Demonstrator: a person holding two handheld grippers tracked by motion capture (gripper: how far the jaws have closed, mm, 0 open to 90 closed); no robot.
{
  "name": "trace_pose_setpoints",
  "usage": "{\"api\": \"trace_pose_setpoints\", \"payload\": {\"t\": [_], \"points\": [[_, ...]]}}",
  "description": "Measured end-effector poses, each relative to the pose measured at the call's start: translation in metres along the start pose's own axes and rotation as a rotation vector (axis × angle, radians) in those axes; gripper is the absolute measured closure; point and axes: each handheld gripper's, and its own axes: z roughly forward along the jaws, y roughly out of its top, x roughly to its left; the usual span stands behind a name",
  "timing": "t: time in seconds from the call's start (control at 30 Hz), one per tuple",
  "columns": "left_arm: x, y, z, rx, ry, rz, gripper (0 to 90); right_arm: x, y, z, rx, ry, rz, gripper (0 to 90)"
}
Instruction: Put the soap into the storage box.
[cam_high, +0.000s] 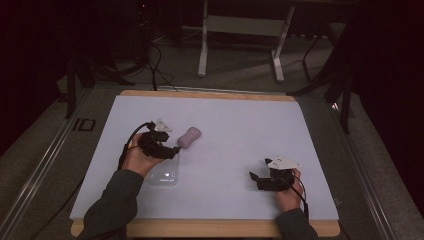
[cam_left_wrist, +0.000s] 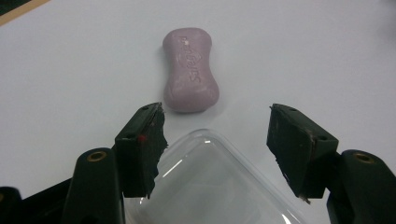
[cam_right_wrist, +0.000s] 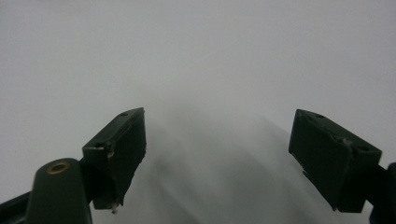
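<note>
Lying beside clear lid (cam_left_wrist: 215, 186), "Safeguard"-embossed soap (cam_left_wrist: 190, 70)

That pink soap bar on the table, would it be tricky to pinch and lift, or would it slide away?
The soap bar looks solid and stiff, so it probably won't bend. Its rounded, smooth edges and narrowed waist suggest it could slip unless pinched at the waist. Lying flat on the white table, it seems unlikely to roll. The open left gripper looks wide enough.
</note>
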Motion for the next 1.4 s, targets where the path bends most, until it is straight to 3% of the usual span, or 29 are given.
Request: {"api": "trace_pose_setpoints", "payload": {"t": [0.87, 1.4], "points": [[0.013, 0.026, 0.024, 0.079, 0.021, 0.029, 35.3, 0.000, 0.000, 0.000, -0.003, 0.004, -0.001, 18.5], [0.023, 0.038, 0.037, 0.107, 0.022, 0.004, 34.5, 0.000, 0.000, -0.001, -0.009, 0.004, -0.001, 18.4]]}}
